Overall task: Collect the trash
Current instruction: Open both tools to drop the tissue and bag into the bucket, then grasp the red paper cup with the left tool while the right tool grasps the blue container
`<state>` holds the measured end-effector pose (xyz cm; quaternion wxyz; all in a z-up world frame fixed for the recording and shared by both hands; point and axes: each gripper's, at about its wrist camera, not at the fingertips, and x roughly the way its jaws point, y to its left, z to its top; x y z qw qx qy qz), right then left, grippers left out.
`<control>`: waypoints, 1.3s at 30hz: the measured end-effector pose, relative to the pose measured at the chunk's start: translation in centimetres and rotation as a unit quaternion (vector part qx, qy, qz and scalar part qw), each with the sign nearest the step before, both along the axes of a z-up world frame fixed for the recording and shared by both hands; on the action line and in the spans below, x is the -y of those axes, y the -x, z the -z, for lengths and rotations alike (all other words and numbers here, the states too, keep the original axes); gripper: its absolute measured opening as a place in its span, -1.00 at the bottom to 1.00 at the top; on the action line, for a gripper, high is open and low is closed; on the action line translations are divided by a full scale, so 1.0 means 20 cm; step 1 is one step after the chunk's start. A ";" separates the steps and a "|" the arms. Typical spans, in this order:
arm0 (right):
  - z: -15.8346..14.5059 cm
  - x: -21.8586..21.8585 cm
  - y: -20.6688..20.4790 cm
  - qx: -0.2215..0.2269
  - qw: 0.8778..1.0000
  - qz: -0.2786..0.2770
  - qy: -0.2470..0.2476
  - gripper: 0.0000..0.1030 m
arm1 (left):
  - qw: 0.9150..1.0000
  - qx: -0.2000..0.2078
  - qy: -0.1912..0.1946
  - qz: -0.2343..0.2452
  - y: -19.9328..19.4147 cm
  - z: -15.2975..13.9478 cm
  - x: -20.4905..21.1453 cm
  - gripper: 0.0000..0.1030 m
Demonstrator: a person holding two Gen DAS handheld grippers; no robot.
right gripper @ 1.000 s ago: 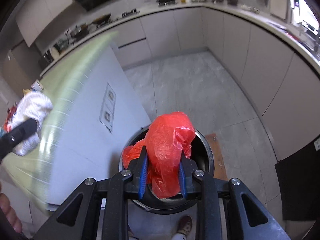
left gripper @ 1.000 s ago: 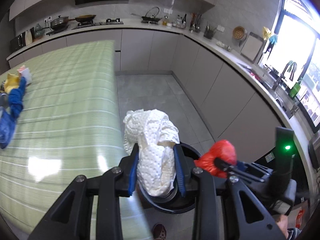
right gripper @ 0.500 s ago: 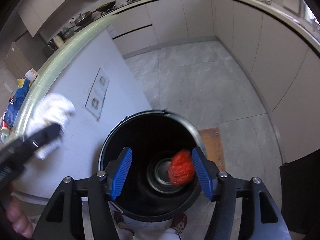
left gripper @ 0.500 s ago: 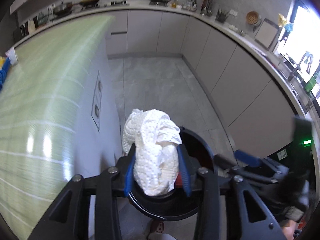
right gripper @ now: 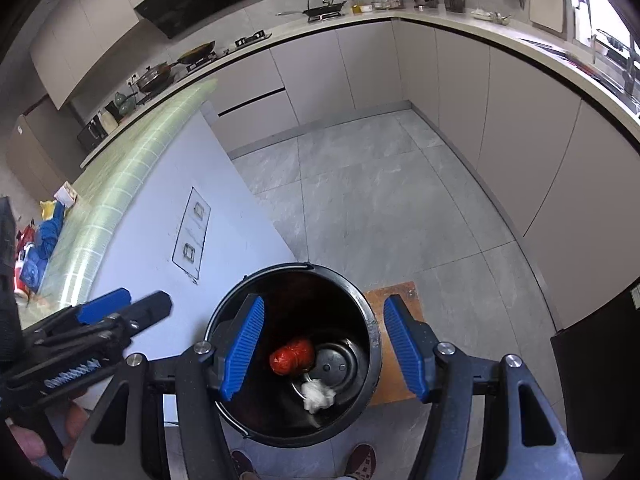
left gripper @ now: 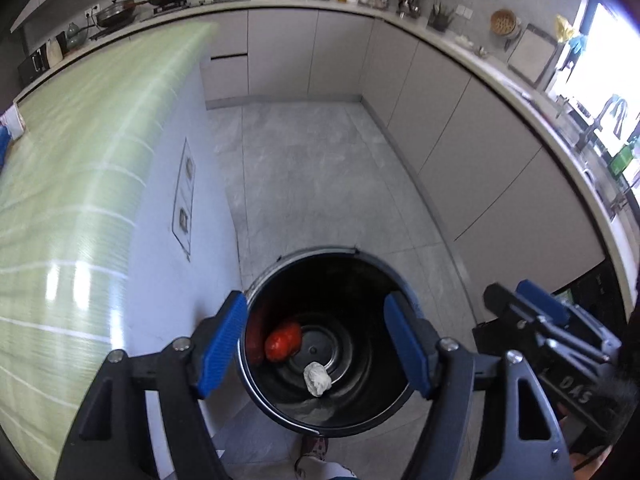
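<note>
**Both fingers let go, trash in the bin**

Both grippers, left (left gripper: 316, 344) and right (right gripper: 322, 346), hung spread and empty, the left's jaws just opening. Below, the black bin (right gripper: 374, 332) held the red bag (right gripper: 291, 357) and white wad (right gripper: 318, 396). Beyond: grey floor (right gripper: 380, 184).

Upside-down letters, perhaps "SVO", on the right gripper (left gripper: 532, 300).

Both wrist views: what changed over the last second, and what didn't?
Both grippers let go. The right gripper dropped the red bag first; the left gripper, jaws just opening, then released the white paper wad. Both pieces now lie at the bottom of the black bin. The bin stayed beside the green-topped counter.
</note>
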<state>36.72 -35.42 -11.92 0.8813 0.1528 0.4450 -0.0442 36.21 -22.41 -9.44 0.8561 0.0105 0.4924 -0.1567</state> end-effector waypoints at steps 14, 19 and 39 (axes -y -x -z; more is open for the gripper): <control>-0.37 -0.50 0.00 0.063 0.997 -0.044 0.019 0.36 | 0.996 0.073 0.033 -0.050 0.11 -0.38 -0.57 0.48; -0.46 -0.84 -0.02 0.078 0.994 -0.071 0.018 0.47 | 0.993 0.066 0.024 -0.098 0.11 -0.38 -0.94 0.49; -0.50 -2.13 -0.14 0.088 0.985 -0.147 0.032 0.64 | 0.974 0.075 -0.024 -0.214 0.11 -0.37 -2.21 0.56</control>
